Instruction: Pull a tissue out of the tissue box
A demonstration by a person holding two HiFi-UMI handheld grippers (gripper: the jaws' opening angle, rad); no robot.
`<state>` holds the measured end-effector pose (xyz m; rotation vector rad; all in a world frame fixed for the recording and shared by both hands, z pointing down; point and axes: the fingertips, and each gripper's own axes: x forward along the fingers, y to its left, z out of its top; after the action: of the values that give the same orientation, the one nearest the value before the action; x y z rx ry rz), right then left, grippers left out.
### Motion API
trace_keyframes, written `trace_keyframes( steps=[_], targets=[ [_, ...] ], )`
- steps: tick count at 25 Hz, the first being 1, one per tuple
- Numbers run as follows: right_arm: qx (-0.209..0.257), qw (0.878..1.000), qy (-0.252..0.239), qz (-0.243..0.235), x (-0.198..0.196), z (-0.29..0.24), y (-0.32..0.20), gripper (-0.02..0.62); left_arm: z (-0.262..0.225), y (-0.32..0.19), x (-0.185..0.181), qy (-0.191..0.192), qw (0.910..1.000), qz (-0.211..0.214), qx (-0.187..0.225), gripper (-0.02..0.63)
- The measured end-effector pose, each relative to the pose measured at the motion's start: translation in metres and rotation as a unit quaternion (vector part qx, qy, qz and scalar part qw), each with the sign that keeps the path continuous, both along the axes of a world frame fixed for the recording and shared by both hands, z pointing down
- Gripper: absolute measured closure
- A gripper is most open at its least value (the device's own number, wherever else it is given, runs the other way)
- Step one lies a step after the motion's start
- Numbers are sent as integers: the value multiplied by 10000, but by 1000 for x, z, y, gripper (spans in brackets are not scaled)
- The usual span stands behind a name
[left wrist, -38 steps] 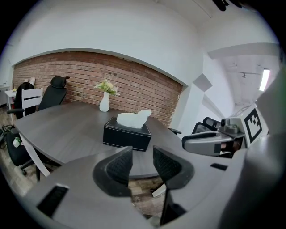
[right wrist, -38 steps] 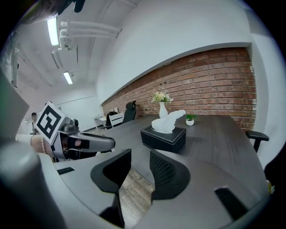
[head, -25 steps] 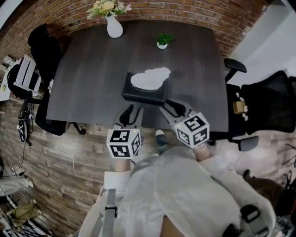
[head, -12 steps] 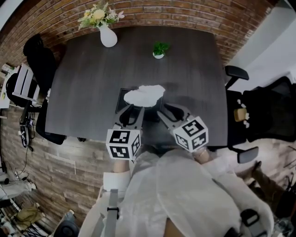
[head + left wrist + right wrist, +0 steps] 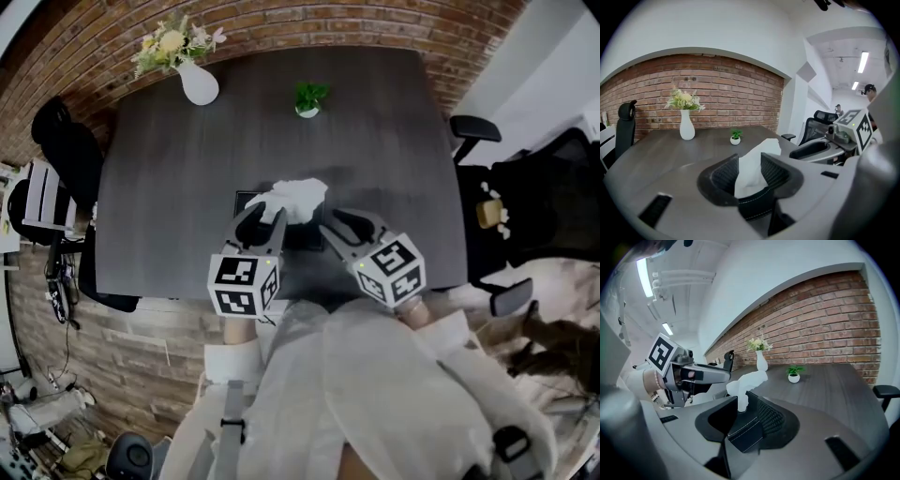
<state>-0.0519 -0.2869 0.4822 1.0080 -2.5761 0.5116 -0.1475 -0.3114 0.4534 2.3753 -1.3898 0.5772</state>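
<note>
A black tissue box (image 5: 246, 202) lies on the dark table (image 5: 169, 197) near its front edge, with a white tissue (image 5: 292, 197) standing out of its top. My left gripper (image 5: 262, 223) is at the box's near left side, open, its fingertips just short of the tissue. In the left gripper view the tissue (image 5: 751, 169) rises in the gap between the spread jaws above the box (image 5: 757, 206), untouched. My right gripper (image 5: 342, 223) is open at the box's near right side. In the right gripper view the box corner (image 5: 746, 433) and tissue (image 5: 749, 381) sit between its jaws.
A white vase of flowers (image 5: 197, 84) and a small potted plant (image 5: 307, 97) stand at the table's far side by the brick wall. Black office chairs stand at the left (image 5: 58, 141) and right (image 5: 553, 192) of the table.
Both grippers moved forward from before the table's near edge to either side of the box's near end. The jaws have stayed spread and the tissue has not moved.
</note>
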Motion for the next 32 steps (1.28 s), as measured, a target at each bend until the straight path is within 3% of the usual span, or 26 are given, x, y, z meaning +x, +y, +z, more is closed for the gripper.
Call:
trace_keyframes(
  steps=[8,15,21,25,32],
  targets=[
    [-232,9989,94,394,-6,12,-7,469,-5,-10,3,-255,9953,925,-88,474],
    [-463,9969,301,563,-13,31,-6,469,-1,-8,22,-488,9794,1953,-168,462],
    [-627,9944,428,735,-9,44,-6,469,2,-18,32,-772,9675,2407,-96,462],
    [-688,9928,683,697,-13,54,-5,469,3,-23,39,-708,9629,2598,-180,462],
    [-762,9931,452,775,-11,61,-5,484,15,-25,56,-748,9527,2918,-391,462]
  ],
)
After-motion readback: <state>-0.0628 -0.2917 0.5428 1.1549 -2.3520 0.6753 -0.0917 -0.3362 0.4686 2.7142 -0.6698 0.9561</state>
